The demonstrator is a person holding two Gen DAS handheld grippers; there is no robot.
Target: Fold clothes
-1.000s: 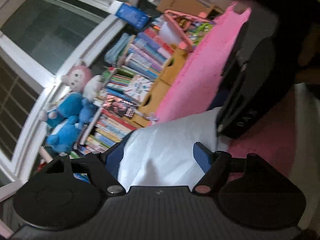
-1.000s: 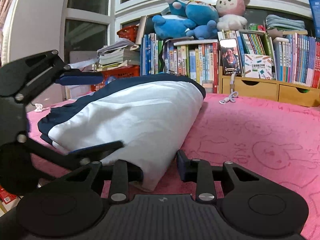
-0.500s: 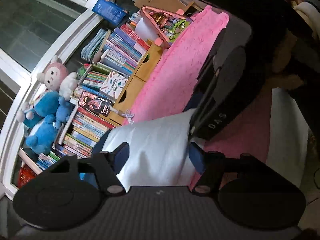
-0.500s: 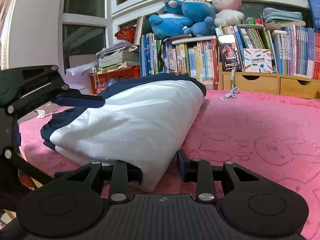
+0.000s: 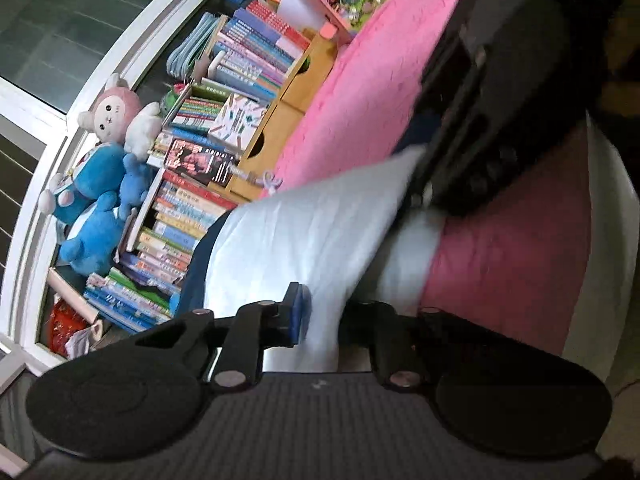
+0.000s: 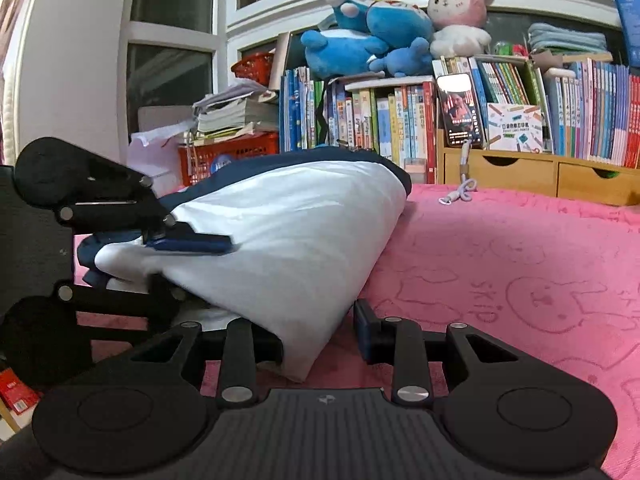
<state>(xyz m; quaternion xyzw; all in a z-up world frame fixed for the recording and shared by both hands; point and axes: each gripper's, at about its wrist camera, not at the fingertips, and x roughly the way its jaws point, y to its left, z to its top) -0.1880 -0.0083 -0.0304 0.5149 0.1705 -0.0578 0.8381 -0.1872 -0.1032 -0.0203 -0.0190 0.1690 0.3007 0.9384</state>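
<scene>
1. The folded white cotton garment with navy trim (image 6: 288, 232) lies on the pink bunny-print towel cover (image 6: 500, 264), its long axis running away towards the books.
2. Left gripper (image 5: 320, 312) — jaws closing, cloth edge between them.
3. Right gripper (image 6: 320, 344) stands partly open around the near corner; whether it pinches, I cannot tell.
4. Red plastic crate (image 6: 232, 156) — papers stacked on top.

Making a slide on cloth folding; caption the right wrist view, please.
Both grippers at the white-and-navy garment on a pink blanket; left gripper closing on its edge.
</scene>
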